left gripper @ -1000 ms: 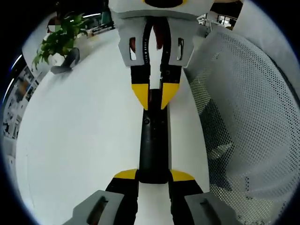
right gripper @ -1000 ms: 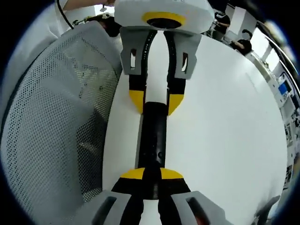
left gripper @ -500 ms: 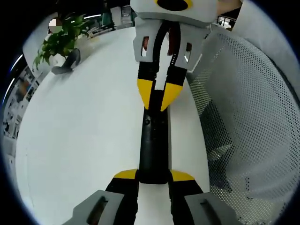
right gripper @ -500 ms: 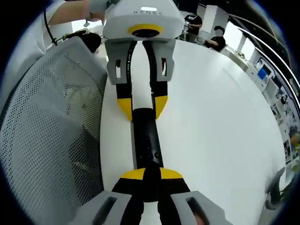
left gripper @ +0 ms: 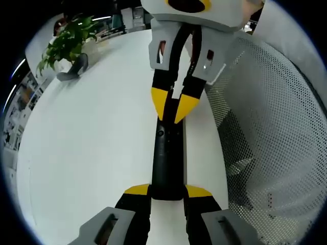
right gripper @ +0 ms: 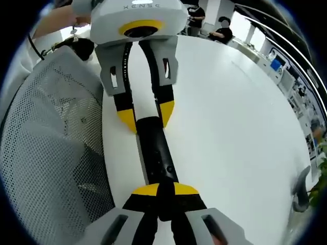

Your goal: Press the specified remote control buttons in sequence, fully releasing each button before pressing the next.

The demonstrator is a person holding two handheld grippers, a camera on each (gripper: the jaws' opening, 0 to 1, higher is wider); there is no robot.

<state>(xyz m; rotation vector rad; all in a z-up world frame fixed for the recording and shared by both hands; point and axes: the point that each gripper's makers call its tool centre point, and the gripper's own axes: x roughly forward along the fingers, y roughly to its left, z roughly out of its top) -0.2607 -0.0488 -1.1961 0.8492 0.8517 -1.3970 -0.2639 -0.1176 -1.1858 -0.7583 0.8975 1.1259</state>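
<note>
The left gripper [left gripper: 167, 190] was clamped on the near end of the black remote [left gripper: 167, 158], which lay lengthwise on the white bench [left gripper: 92, 153] close beside a mesh chair [left gripper: 276, 132]. The right gripper [left gripper: 172, 113], its yellow tips drawn together, stood over the remote's far end near a round button [left gripper: 160, 133]; whether it touched could not be told. In my judgement the press called for a steady left hold, a straight push on the one button and a full lift clear afterwards. Lettering on the left gripper's housing [right gripper: 137, 5] looked like "XENSE"; the remote's markings were unreadable.
</note>
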